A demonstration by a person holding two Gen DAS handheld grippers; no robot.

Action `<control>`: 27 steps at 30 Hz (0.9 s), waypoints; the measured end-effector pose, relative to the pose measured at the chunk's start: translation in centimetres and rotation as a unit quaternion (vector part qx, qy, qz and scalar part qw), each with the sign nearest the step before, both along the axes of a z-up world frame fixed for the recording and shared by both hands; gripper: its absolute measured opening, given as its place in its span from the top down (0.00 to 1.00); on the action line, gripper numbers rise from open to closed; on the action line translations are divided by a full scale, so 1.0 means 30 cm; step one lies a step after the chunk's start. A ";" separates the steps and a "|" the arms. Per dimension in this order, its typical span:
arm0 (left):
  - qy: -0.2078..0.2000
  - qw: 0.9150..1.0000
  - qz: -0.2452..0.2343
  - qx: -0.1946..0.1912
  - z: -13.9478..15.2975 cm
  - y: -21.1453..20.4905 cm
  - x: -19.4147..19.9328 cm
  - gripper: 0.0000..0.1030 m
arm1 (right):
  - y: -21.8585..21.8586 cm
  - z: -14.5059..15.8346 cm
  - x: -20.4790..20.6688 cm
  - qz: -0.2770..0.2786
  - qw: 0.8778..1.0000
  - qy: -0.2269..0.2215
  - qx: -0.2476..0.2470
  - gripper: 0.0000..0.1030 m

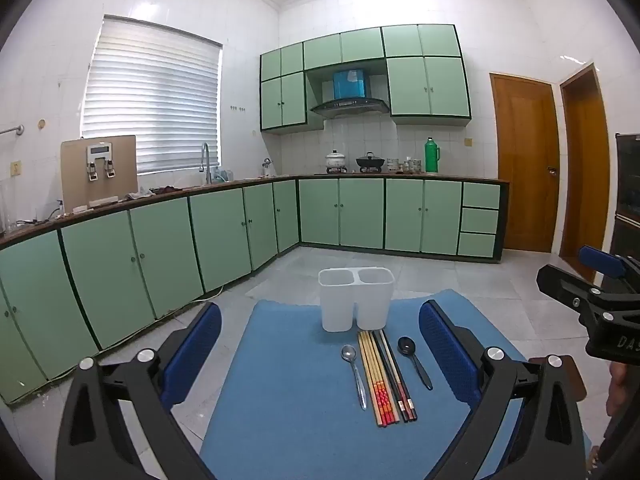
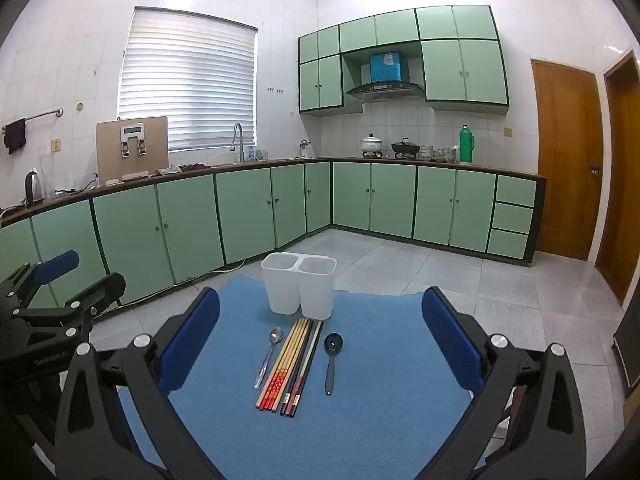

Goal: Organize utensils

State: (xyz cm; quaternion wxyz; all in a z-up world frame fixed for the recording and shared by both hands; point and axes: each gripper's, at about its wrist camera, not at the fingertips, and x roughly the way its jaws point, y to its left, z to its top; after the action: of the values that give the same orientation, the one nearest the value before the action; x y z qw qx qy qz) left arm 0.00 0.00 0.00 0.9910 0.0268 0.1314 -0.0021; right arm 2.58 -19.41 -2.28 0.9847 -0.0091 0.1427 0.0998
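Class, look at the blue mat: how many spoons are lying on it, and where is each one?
2. The metal spoon lies left of the chopsticks; the black spoon lies right of them. Both rest flat before the white holder; none seems hidden.

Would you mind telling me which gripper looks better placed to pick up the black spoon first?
Probably the right gripper: the black spoon lies on the right of the row, beyond the chopsticks, nearly centred between its open fingers. Both grippers hold nothing.

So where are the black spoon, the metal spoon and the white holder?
black spoon [image 2: 333, 342]: right wrist view, on its bowl.
metal spoon [image 2: 275, 335]: right wrist view, on its bowl.
white holder [image 1: 374, 308]: left wrist view, on its front wall.
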 end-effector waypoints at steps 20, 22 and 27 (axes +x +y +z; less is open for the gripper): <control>0.002 1.000 0.013 -0.003 -0.021 0.002 -0.001 0.06 | -0.002 0.002 0.000 -0.001 1.000 0.004 0.002 0.05; 0.002 1.000 0.013 -0.003 -0.023 0.001 0.000 0.06 | -0.011 -0.004 -0.001 0.000 1.000 0.004 0.002 0.05; 0.004 1.000 0.013 -0.001 -0.023 -0.001 0.003 0.06 | -0.013 -0.007 -0.007 0.000 1.000 0.005 0.002 0.05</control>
State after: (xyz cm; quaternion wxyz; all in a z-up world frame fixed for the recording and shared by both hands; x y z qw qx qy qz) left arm 0.10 -0.03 -0.68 0.9905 0.0238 0.1353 0.0103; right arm 2.37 -19.81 -2.47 0.9840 -0.0065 0.1472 0.0999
